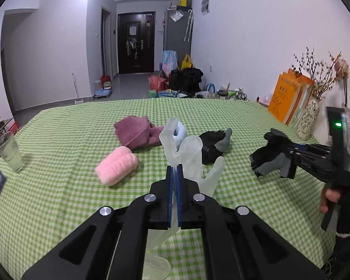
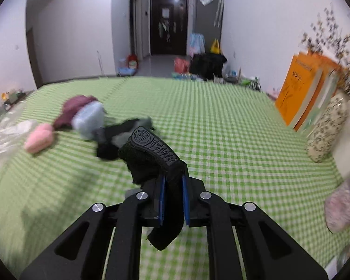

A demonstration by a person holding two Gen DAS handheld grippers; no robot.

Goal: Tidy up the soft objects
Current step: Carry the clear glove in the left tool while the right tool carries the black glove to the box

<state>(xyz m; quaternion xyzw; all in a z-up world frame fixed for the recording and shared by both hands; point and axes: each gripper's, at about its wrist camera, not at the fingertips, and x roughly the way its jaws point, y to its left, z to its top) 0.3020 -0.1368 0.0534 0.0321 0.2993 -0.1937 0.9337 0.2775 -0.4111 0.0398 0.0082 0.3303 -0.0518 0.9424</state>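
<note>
Clamped in the left tool (image 1: 174, 170), a translucent glove (image 1: 189, 154) hangs lengthwise above the green-checked tabletop (image 1: 58, 198); the right tool (image 2: 173, 182) grips a black glove (image 2: 151, 154). Beyond the translucent glove lie the remaining socks (image 1: 215, 145) and towels (image 1: 135, 133), nearer the left tool.

**Count of what is on the green checked table**

Two black two-finger grippers: the left gripper (image 1: 174, 168) and the right gripper (image 2: 173, 179). One translucent whitish rubber glove (image 1: 186, 154). One black work glove with a rubber wrist tab (image 2: 151, 156). One fluffy pink rolled cloth (image 1: 116, 168). One purple-maroon towel bundle (image 1: 135, 133). One pale blue soft roll (image 2: 88, 119). One black-and-grey sock heap (image 1: 215, 143). One clear drinking glass (image 1: 9, 151). One speckled ceramic vase (image 1: 309, 121) of dried twigs. Two upright orange books (image 1: 289, 98), as far as I can tell.
</note>
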